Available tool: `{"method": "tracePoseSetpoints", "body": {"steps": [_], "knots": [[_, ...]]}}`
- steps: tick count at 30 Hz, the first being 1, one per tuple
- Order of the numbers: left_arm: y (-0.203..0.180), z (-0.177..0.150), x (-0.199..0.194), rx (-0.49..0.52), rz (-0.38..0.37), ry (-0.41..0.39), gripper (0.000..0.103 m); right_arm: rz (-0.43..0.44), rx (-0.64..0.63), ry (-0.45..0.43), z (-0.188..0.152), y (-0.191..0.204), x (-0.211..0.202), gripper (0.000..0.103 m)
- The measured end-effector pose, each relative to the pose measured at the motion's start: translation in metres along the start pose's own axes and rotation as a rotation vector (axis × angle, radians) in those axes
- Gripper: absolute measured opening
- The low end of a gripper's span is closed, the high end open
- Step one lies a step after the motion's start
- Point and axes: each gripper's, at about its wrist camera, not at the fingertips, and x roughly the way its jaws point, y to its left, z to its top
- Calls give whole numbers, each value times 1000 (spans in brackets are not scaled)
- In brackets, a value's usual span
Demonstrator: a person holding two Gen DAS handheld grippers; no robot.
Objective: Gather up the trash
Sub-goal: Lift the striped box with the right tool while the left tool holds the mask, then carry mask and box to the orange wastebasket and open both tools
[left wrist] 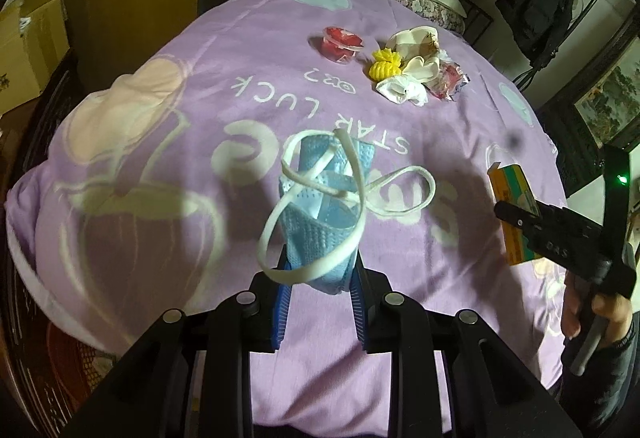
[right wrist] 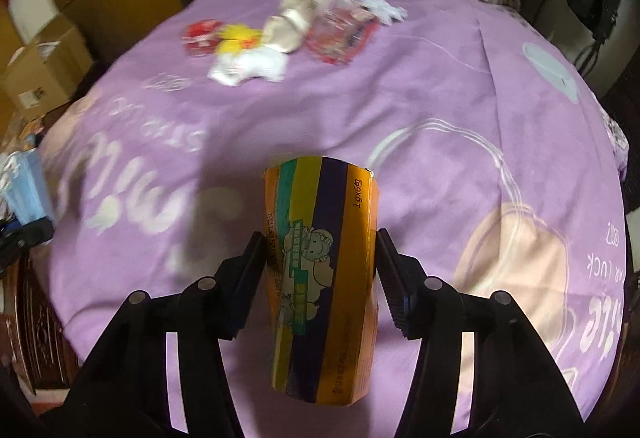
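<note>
The left hand-held gripper (left wrist: 320, 278) is closed on a crumpled blue face mask (left wrist: 324, 206), whose white ear loops (left wrist: 312, 194) curl loose above the purple blanket (left wrist: 240, 110) covering the table. Only the left wrist view shows this grip closely; in the right wrist view the mask (right wrist: 26, 190) is just a blurred blue patch at the far left edge. The right hand-held gripper (right wrist: 320, 258) is clamped on an orange carton (right wrist: 324, 270) with green, yellow and dark stripes and a cartoon figure, a finger pressed against each side; the carton is lifted over the blanket. The left wrist view sees that same carton (left wrist: 514, 214) edge-on at the right, partly covered by the black right gripper (left wrist: 520, 216), and it alone shows the person's hand (left wrist: 596, 314) around the handle. At the far side of the table the remaining trash lies in a cluster: a red plastic cup (left wrist: 340, 44), a yellow ridged piece (left wrist: 385, 65), a crushed white paper cup (left wrist: 418, 50), a white crumpled tissue (left wrist: 404, 88) and a red-and-clear wrapper (left wrist: 448, 80). In the right wrist view this cluster is motion-blurred, and the printing on the wrapper (right wrist: 340, 32) cannot be read. Brown cardboard boxes (left wrist: 28, 38) stand to the left beyond the table.
</note>
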Motion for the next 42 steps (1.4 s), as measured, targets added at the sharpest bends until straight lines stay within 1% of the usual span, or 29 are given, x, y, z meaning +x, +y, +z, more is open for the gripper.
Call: {"method": "tracePoseSetpoints", "body": {"steps": [4,7,9,10,12,13,15,16,19,21,23,27,29,33,36,40,41,42], "knots": [[14,-16,-20,-29,13,-22,27,93,-38,-29,-9,34,-24,55],[33,-29,-39,-62,25,-45,27,189,-81,-26,-14,72,-34,55],[47,-38,-49,-84,34,-54,27,261,-122,-8,-18,106,-38,55],[61,-47,-57,-106,44,-58,27,280,-137,0,-20,118,-38,55],[81,-59,-69,-134,58,-65,27,332,-196,25,-24,158,-37,55],[100,-69,-78,-167,77,-73,27,354,-226,36,-25,176,-36,55],[124,-82,-89,-214,97,-81,27,396,-284,56,-29,213,-36,55],[143,-92,-95,-247,114,-82,27,413,-303,65,-31,226,-35,55],[184,-111,-99,-322,156,-68,27,471,-396,93,-38,284,-30,55],[210,-125,-96,-371,194,-41,27,505,-440,112,-43,316,-25,55],[236,-139,-89,-420,195,-10,27,533,-478,140,-47,342,-19,55],[277,-159,-66,-497,221,54,27,558,-543,217,-62,392,9,55],[296,-169,-53,-540,216,85,27,563,-555,258,-70,410,26,55],[325,-185,-35,-602,208,130,27,539,-586,332,-87,438,60,55],[338,-193,-29,-623,205,146,27,526,-602,370,-98,450,80,55],[350,-204,-17,-648,189,172,27,534,-585,412,-105,467,104,55],[351,-205,-15,-652,191,169,29,535,-586,414,-106,471,109,55],[350,-206,-13,-650,195,166,34,527,-588,414,-107,474,112,57]]}}
